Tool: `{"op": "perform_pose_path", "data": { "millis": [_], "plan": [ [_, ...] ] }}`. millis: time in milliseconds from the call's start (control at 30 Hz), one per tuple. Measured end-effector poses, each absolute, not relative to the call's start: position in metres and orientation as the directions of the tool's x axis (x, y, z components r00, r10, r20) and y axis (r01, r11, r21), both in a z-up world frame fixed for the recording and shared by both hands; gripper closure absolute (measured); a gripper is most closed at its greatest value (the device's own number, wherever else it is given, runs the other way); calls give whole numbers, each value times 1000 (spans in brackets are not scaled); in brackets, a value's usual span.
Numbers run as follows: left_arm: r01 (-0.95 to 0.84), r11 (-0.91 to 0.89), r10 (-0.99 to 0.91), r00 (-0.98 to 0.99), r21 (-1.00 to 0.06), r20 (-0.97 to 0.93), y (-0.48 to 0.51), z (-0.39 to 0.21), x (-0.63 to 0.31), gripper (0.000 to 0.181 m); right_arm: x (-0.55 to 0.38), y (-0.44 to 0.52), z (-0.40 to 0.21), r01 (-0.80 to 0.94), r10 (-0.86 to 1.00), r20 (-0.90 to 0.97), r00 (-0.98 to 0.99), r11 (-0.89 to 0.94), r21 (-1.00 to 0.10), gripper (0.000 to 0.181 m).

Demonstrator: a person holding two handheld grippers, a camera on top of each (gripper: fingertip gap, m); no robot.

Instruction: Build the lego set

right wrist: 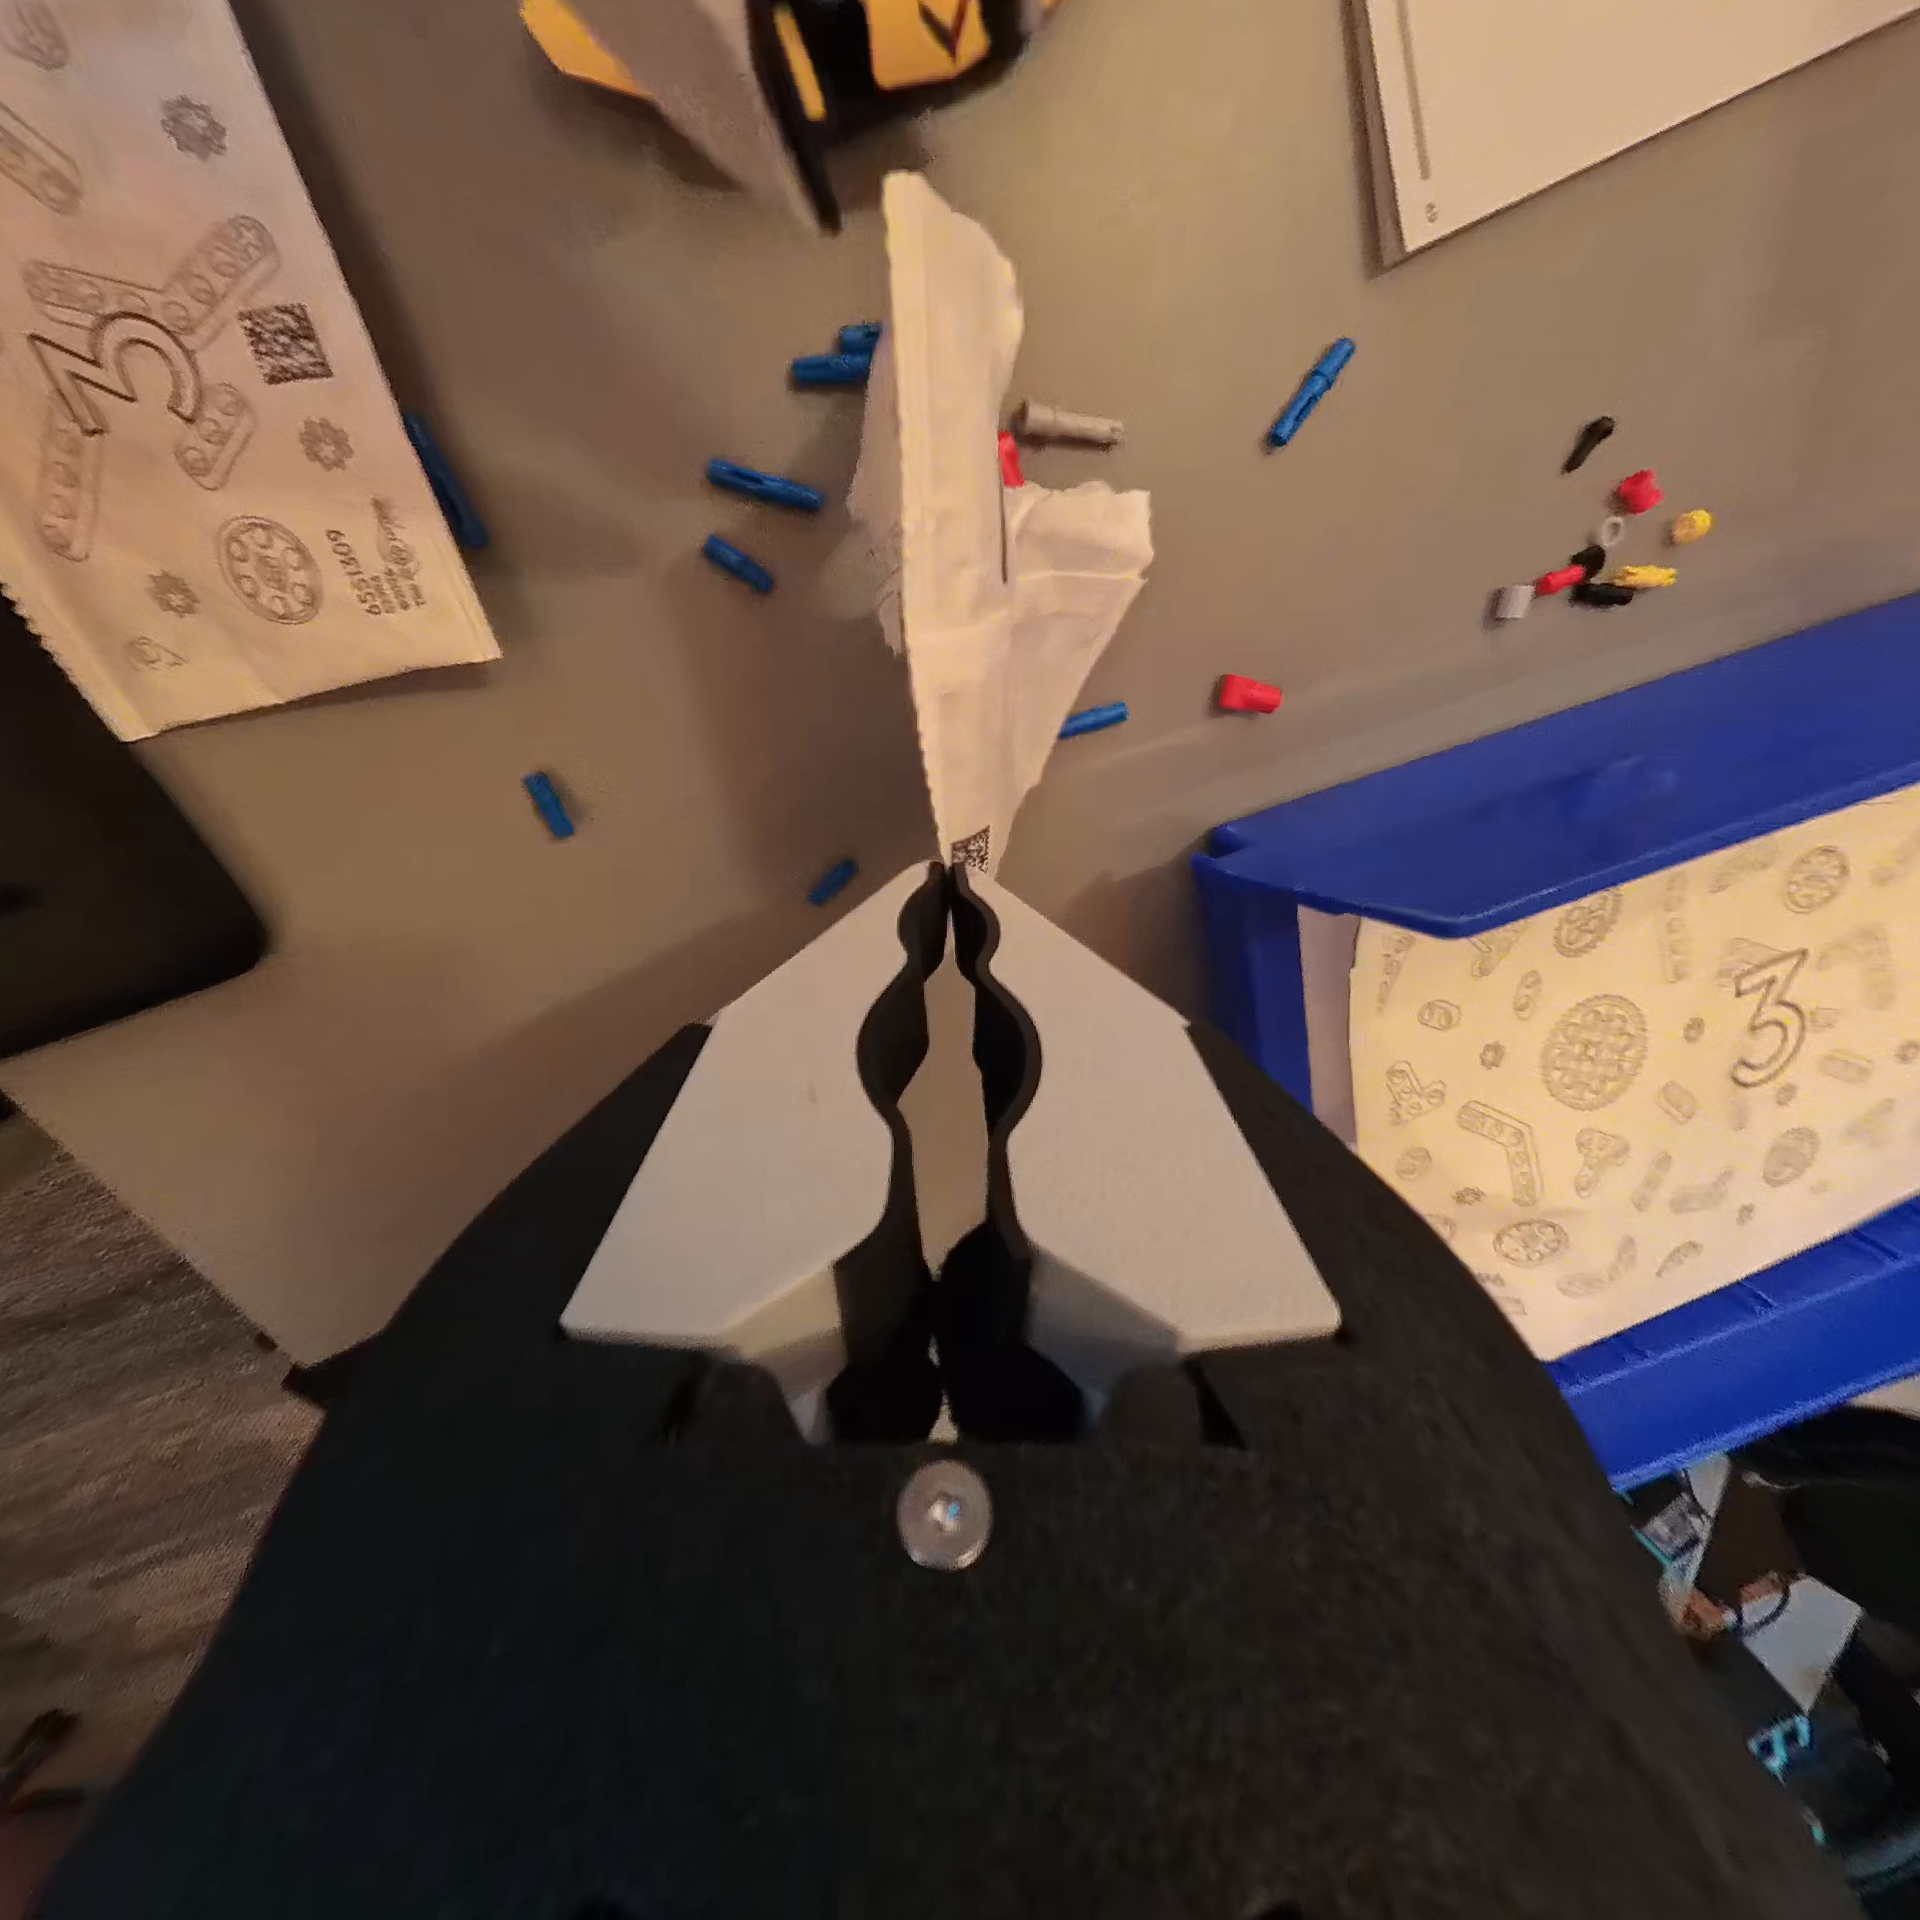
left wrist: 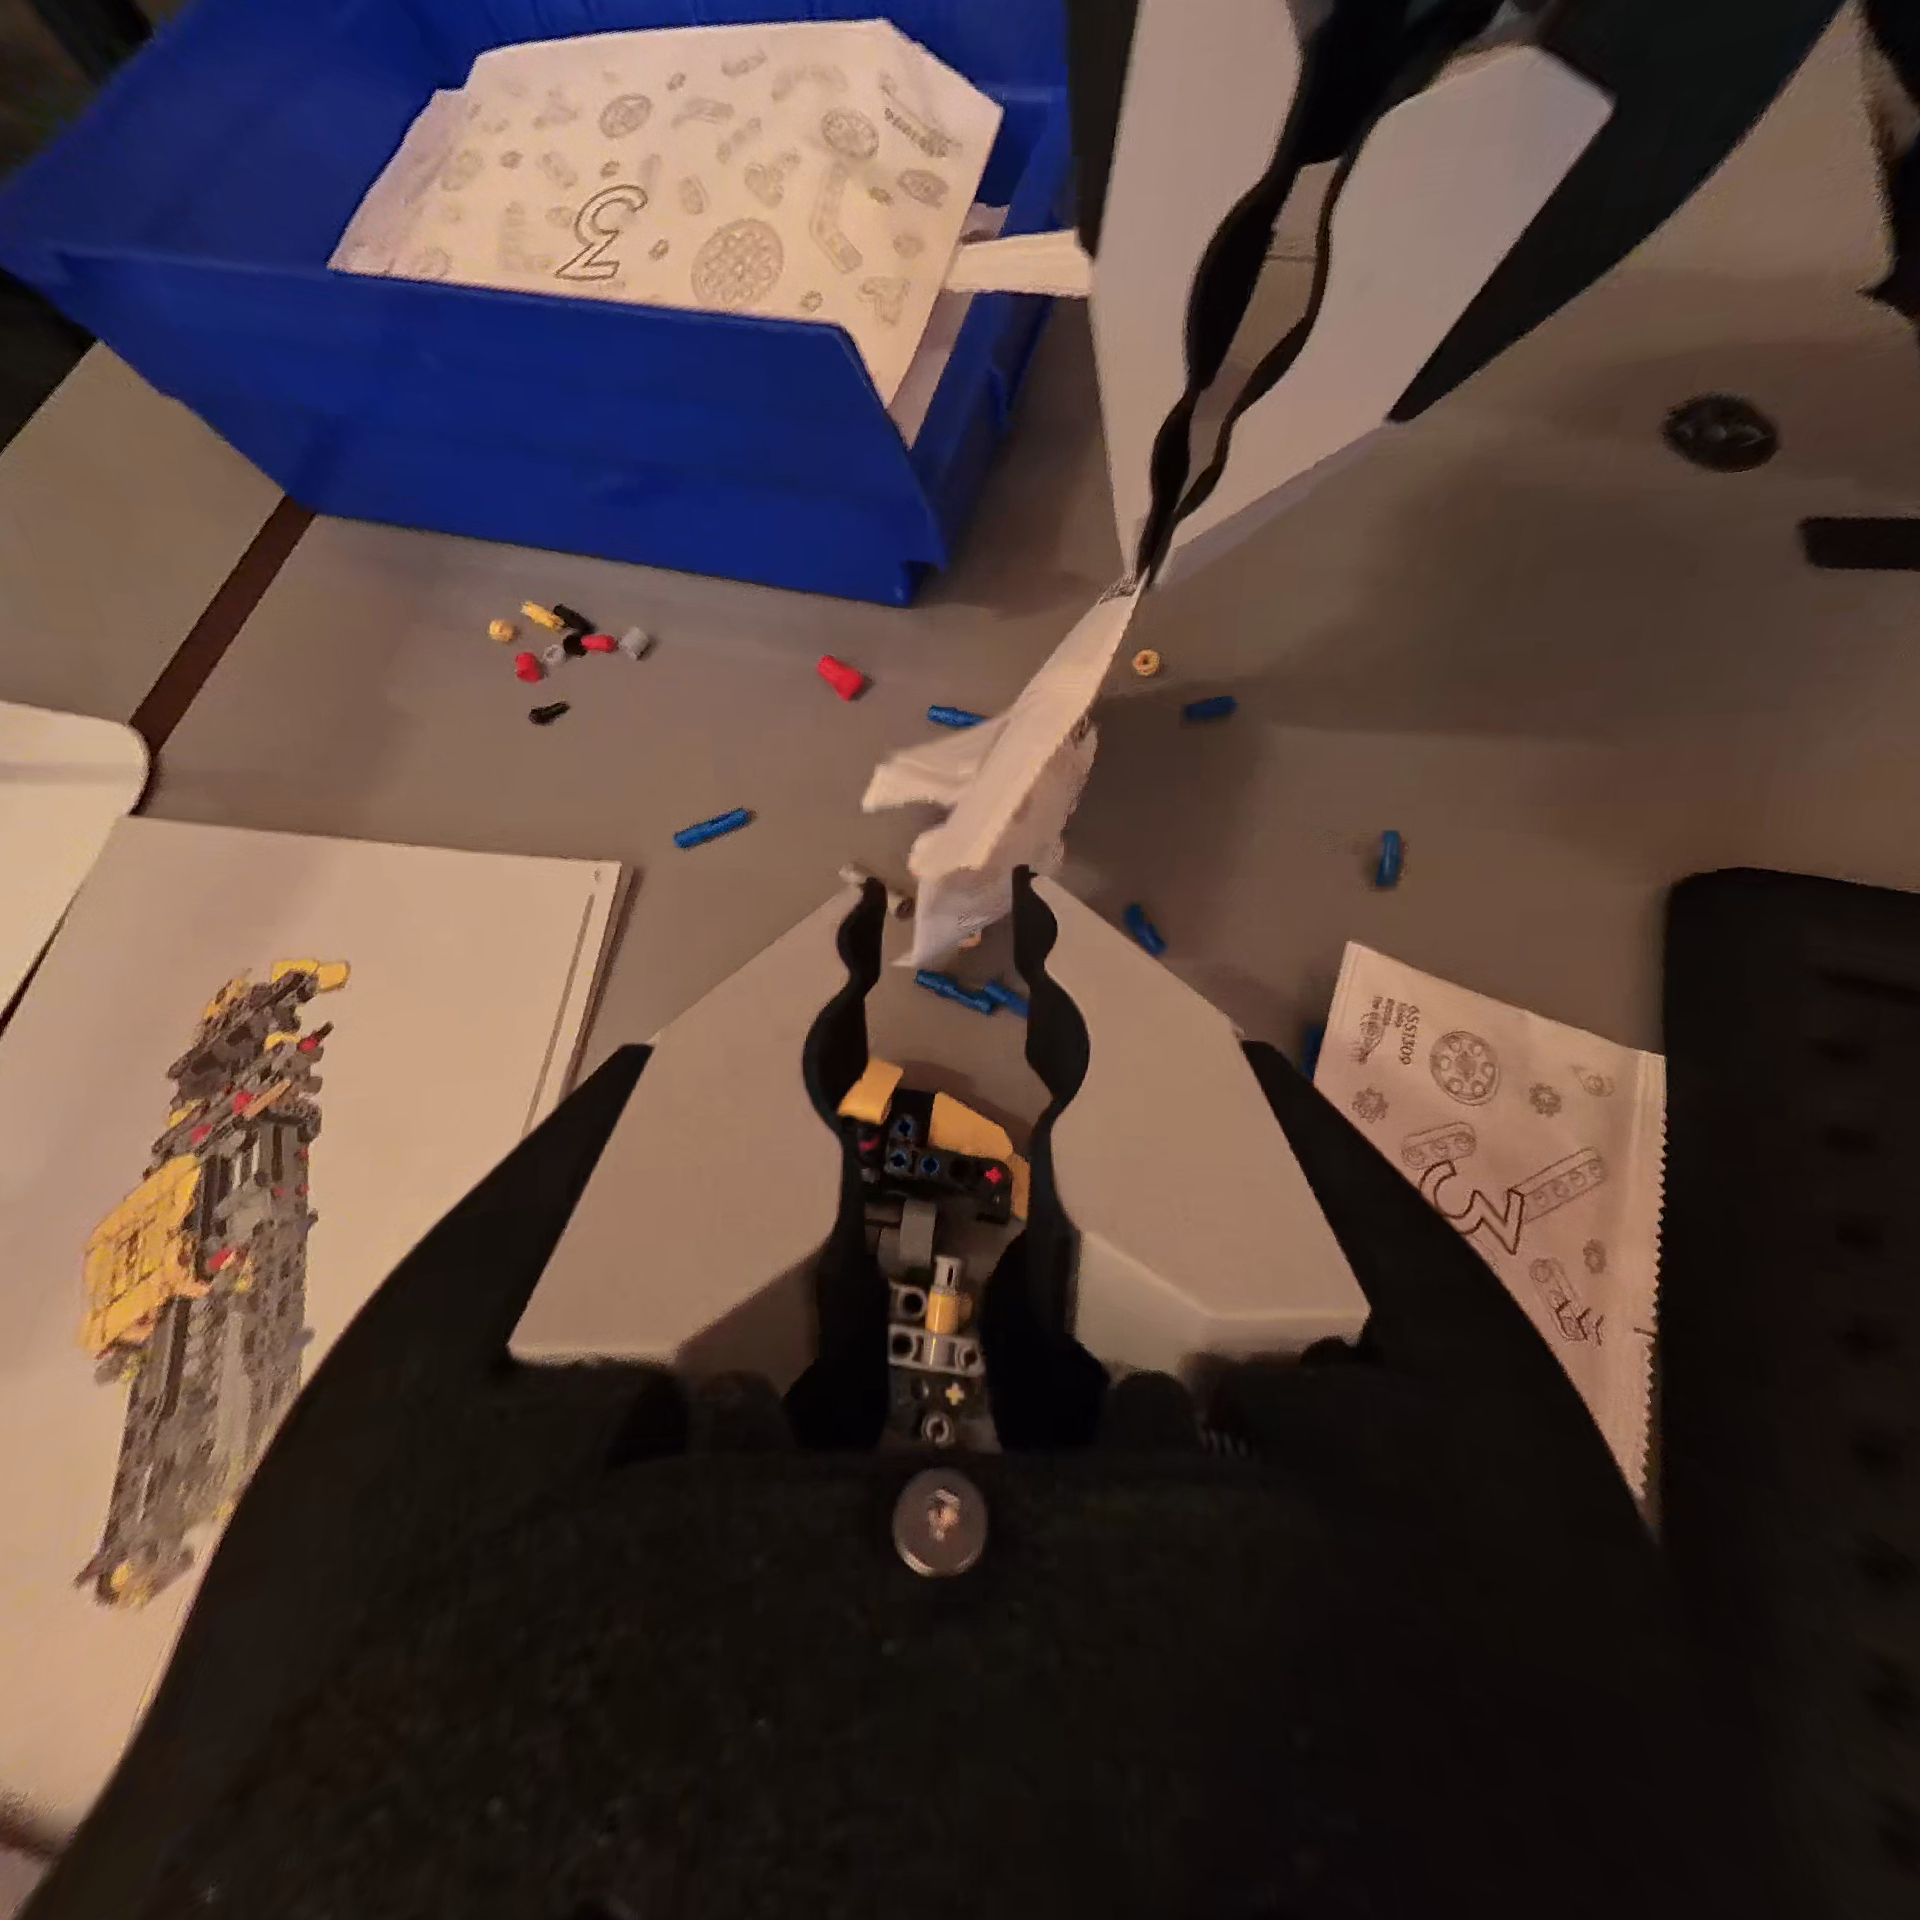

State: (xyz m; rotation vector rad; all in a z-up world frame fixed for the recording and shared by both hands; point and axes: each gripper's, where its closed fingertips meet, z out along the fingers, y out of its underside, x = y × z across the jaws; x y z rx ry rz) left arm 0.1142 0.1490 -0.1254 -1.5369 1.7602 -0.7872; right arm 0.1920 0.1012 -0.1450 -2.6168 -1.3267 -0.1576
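My left gripper (left wrist: 943, 891) is shut on a small yellow, black and grey lego assembly (left wrist: 925, 1164), which sits deep between its fingers. My right gripper (right wrist: 951, 873) is shut on the corner of a torn white paper bag (right wrist: 966, 582) and holds it above the grey table. In the left wrist view the right gripper (left wrist: 1143, 566) comes in from the upper right, and the bag (left wrist: 997, 790) hangs down to my left fingertips. Several blue pins (right wrist: 764, 486) and a red piece (right wrist: 1247, 694) lie loose on the table under the bag. The assembly (right wrist: 904, 52) also shows at the top of the right wrist view.
A blue bin (left wrist: 582, 416) holding a printed paper bag stands at the back left. A cluster of small pieces (left wrist: 571, 634) lies in front of it. The instruction booklet (left wrist: 312, 1039) lies at the left, another flat paper bag (left wrist: 1486, 1174) and a black object (left wrist: 1787, 1247) at the right. My hands' fingertips stand some 10 cm from each other. Between my right fingertips and the red piece (right wrist: 1247, 694) there is roughly 11 cm. The left camera catches it too, in the left wrist view (left wrist: 844, 677).
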Motion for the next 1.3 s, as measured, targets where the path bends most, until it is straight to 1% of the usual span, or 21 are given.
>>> {"op": "perform_pose_path", "data": {
  "millis": [67, 167, 267, 300, 433, 500, 600, 667, 767, 900, 1033, 1200, 1300],
  "plan": [
    [-587, 162, -986, -136, -793, -100, 148, -125, 119, 157, 185, 98, -138, 812, 803, 122, 583, -570, -123, 181],
    [-587, 232, -969, -205, -776, -135, 146, -124, 125, 160, 182, 97, -128, 814, 811, 79, 580, -571, -106, 181],
    [-561, 273, -953, -270, -782, -139, 137, -119, 124, 171, 186, 98, -121, 805, 803, 72, 592, -585, -96, 181],
    [-553, 290, -947, -286, -781, -149, 135, -118, 123, 181, 186, 97, -119, 805, 803, 70, 592, -585, -100, 181],
    [-512, 350, -926, -312, -784, -210, 135, -112, 122, 181, 180, 91, -115, 811, 812, 53, 581, -573, -123, 181],
    [-499, 359, -922, -323, -789, -215, 136, -110, 122, 181, 177, 89, -113, 804, 809, 38, 586, -575, -152, 181],
    [-485, 367, -915, -343, -793, -214, 135, -108, 122, 181, 181, 93, -109, 780, 788, 66, 613, -590, -208, 181],
    [-476, 352, -920, -336, -806, -203, 136, -106, 123, 181, 180, 92, -107, 763, 775, 65, 629, -599, -243, 181],
    [-460, 279, -932, -343, -843, -121, 134, -99, 124, 176, 181, 85, -108, 748, 762, 66, 645, -611, -257, 181],
    [-434, 211, -922, -386, -876, -31, 124, -93, 121, 180, 184, 83, -105, 748, 757, 99, 646, -602, -280, 181],
    [-406, 175, -936, -351, -897, -24, 130, -85, 121, 181, 184, 92, -96, 739, 745, 151, 650, -574, -353, 181],
    [-419, 177, -939, -342, -891, -26, 136, -86, 124, 181, 162, 103, -95, 717, 757, 130, 640, -528, -455, 181],
    [-443, 172, -946, -325, -880, -22, 142, -89, 123, 181, 173, 110, -99, 721, 733, 170, 658, -549, -424, 181]
  ]
}}
